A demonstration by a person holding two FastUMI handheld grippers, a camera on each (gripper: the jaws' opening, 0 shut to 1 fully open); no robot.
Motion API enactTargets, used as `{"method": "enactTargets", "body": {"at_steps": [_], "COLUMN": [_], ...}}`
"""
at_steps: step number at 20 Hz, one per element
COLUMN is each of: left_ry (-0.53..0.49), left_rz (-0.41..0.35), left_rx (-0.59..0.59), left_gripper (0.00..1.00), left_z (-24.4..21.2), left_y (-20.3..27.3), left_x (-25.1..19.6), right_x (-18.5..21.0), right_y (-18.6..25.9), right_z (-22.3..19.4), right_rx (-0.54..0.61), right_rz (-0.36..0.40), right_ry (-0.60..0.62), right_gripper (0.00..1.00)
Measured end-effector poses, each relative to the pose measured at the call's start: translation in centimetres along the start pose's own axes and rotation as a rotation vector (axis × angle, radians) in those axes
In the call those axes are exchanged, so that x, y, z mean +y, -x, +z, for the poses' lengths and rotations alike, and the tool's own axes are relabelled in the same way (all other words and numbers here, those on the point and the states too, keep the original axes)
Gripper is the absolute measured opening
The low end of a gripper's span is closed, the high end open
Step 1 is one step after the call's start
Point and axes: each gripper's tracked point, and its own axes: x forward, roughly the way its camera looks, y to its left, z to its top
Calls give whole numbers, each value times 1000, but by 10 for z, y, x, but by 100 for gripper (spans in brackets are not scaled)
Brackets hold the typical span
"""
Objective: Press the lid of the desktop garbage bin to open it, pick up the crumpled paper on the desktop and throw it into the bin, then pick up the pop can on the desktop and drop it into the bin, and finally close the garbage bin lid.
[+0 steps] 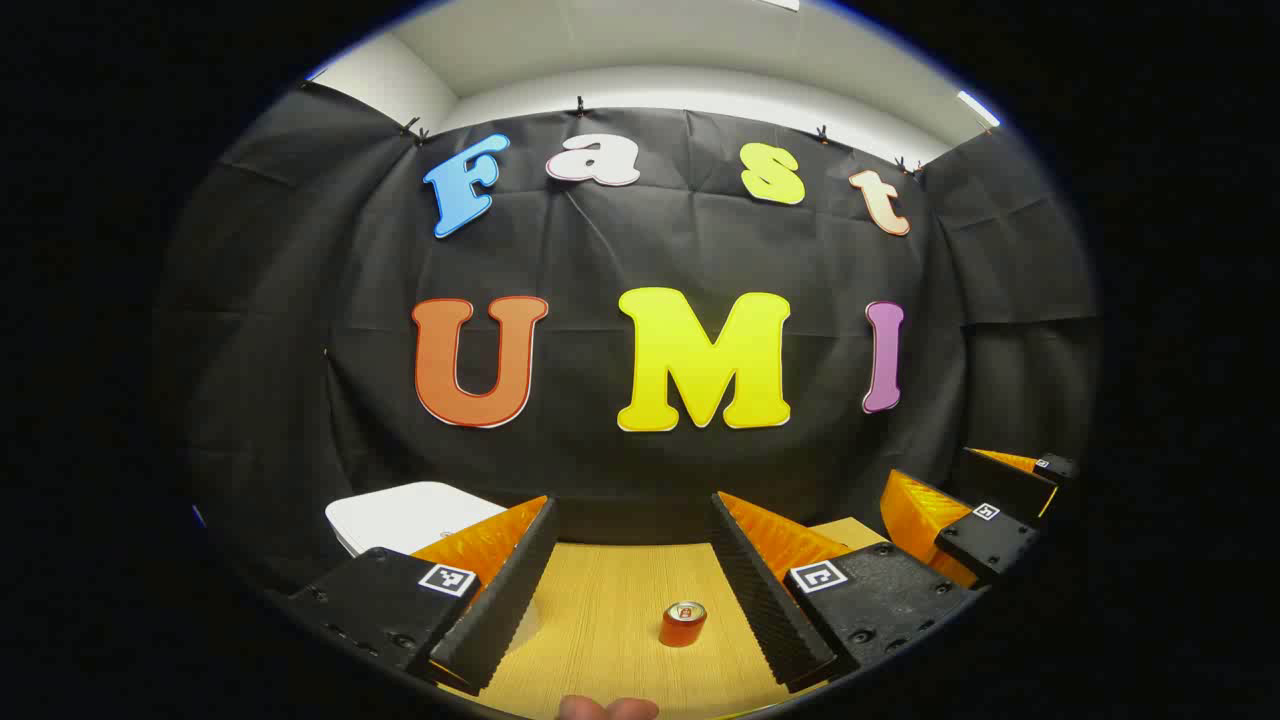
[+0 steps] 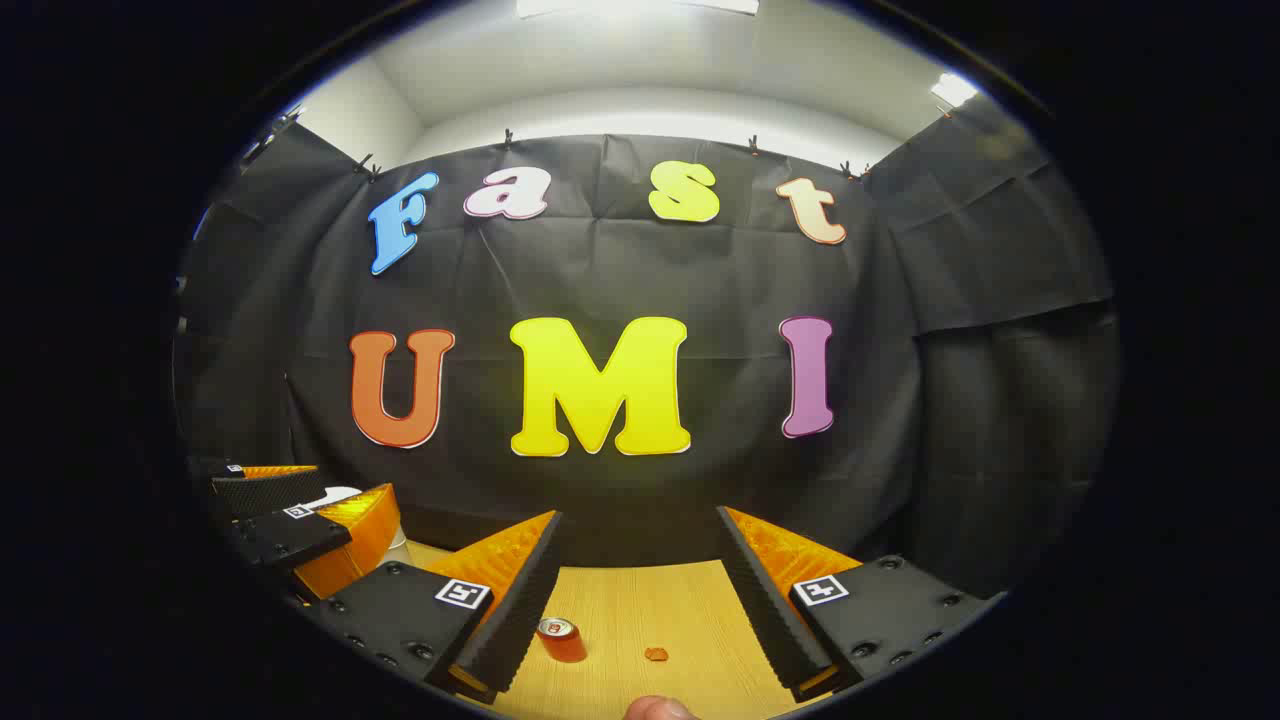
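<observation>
In the left gripper view, the left tongs stand wide apart and hold nothing. Between their two fingers, on the wooden worktop, the pop can stands upright, free of both fingers. Behind the left finger the white lid of the garbage bin is visible, lying flat and closed. At the right side, the right tongs appear, raised above the worktop edge.

In the right gripper view, the right tongs are also wide and empty. The pop can stands just beside their left finger. A small orange scrap lies near it on the worktop. The left tongs appear at the far left.
</observation>
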Motion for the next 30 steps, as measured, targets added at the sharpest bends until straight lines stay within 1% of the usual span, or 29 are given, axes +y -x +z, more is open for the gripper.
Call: {"method": "enactTargets", "body": {"at_steps": [10,19,23,27,30], "left_ry": [-16,-14,-22,-65,-56], "left_rz": [21,22,22,49,67], "left_rx": [-8,-17,-25,-64,-65], "left_gripper": [98,98,98,98,97], "left_z": [0,4,9,24,26], "left_y": [-8,-12,-14,-15,-21], "left_x": [6,-1,-5,-3,-2], "right_x": [-5,-16,-18,-24,-24], "right_y": [-10,-15,-20,-26,-32], "right_z": [-1,-3,-3,3,5], "right_rx": [5,15,16,-1,1], "right_rz": [-2,-13,-5,-6,10], "right_ry": [-3,-16,-21,-8,-17], "right_gripper": [92,92,93,93,93]}}
